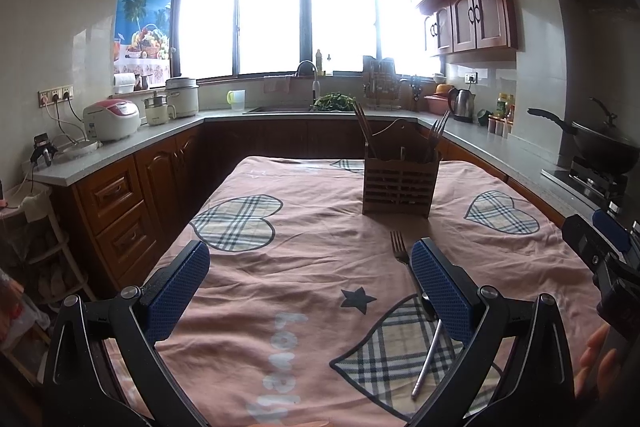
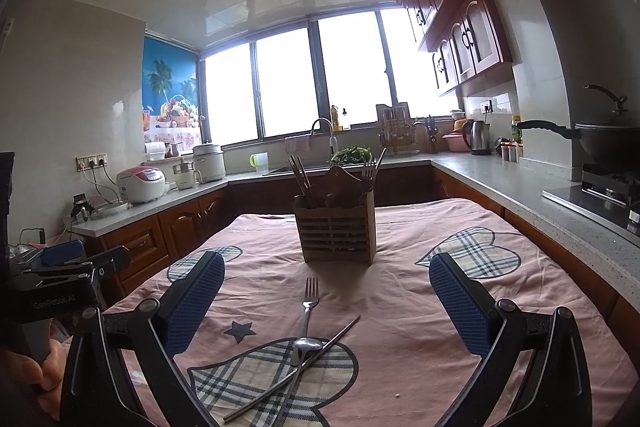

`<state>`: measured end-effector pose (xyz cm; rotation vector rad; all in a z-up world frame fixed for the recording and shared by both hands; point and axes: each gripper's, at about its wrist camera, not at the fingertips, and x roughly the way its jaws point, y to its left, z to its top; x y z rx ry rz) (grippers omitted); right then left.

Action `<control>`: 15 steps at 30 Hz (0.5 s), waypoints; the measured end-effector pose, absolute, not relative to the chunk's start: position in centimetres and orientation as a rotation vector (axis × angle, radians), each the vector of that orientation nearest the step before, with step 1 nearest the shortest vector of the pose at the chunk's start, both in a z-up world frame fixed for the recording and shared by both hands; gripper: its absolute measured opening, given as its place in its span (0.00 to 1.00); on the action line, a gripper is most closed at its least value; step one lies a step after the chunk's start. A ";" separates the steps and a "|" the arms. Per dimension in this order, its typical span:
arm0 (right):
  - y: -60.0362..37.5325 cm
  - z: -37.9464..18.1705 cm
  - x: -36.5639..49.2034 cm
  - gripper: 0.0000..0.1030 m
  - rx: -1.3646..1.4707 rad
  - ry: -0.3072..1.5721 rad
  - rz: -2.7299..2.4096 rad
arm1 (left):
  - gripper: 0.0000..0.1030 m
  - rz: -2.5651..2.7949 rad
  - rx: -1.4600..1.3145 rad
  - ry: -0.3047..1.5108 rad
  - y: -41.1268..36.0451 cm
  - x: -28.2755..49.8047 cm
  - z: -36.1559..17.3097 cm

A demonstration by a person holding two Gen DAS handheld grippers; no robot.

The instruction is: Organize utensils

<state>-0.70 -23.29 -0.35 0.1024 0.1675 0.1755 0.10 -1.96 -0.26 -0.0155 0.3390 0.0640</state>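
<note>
A wooden utensil holder (image 1: 400, 183) (image 2: 336, 231) stands on the pink tablecloth (image 1: 304, 227) (image 2: 400, 291), with brown chopsticks (image 2: 300, 179) in its left side and forks (image 2: 369, 173) in its right. In front of it lie a metal fork (image 2: 310, 301) (image 1: 398, 247), a spoon (image 2: 307, 345) and metal chopsticks (image 2: 340, 333), crossed over a plaid heart. My right gripper (image 2: 328, 291) is open just above and around them, holding nothing. My left gripper (image 1: 310, 267) is open over bare cloth; its right finger (image 1: 436, 287) hides part of the fork.
Grey counters wrap around the table. On them are a rice cooker (image 1: 112, 119) at the left, a sink tap (image 1: 308, 71) at the back, a kettle (image 1: 462, 103) and a wok (image 1: 600, 143) on the stove at the right. A hand (image 2: 36, 371) holds the left gripper's grip.
</note>
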 end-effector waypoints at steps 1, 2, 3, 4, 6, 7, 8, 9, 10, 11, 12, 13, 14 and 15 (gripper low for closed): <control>-23.3 -0.4 -0.7 1.00 0.103 0.168 0.176 | 1.00 0.065 -0.014 0.338 -2.0 0.1 -0.3; -23.3 -0.4 -0.7 1.00 0.103 0.168 0.176 | 1.00 0.067 -0.013 0.336 -2.0 0.0 -0.3; -23.3 -0.4 -0.7 1.00 0.103 0.168 0.177 | 1.00 0.067 -0.013 0.336 -1.9 0.1 -0.3; -23.3 -0.4 -0.7 1.00 0.102 0.167 0.176 | 1.00 0.066 -0.015 0.335 -1.9 0.1 -0.3; -23.3 -0.4 -0.7 1.00 0.103 0.167 0.177 | 1.00 0.066 -0.014 0.332 -1.8 0.1 -0.3; -23.4 -0.2 -0.8 1.00 0.104 0.166 0.178 | 1.00 0.067 -0.013 0.330 -1.8 0.1 -0.3; -23.4 -0.2 -0.7 1.00 0.104 0.164 0.180 | 1.00 0.066 -0.013 0.329 -1.8 0.1 -0.3; -23.4 -0.1 -0.7 1.00 0.104 0.163 0.179 | 1.00 0.065 -0.013 0.327 -1.8 0.1 -0.3; -23.4 -0.1 -0.7 1.00 0.104 0.164 0.179 | 1.00 0.065 -0.012 0.326 -1.8 0.1 -0.3; -23.4 -0.1 -0.7 1.00 0.105 0.164 0.180 | 1.00 0.065 -0.010 0.325 -1.9 0.1 -0.3; -23.4 -0.1 -0.7 1.00 0.105 0.164 0.180 | 1.00 0.063 -0.010 0.325 -1.9 0.1 -0.3; -23.4 -0.1 -0.7 1.00 0.105 0.164 0.180 | 1.00 0.062 -0.011 0.325 -1.9 0.1 -0.3; -23.4 -0.1 -0.7 1.00 0.105 0.163 0.181 | 1.00 0.061 -0.012 0.325 -1.9 0.2 -0.3; -23.3 -0.1 -0.7 1.00 0.104 0.164 0.180 | 1.00 0.061 -0.010 0.325 -1.9 0.1 -0.3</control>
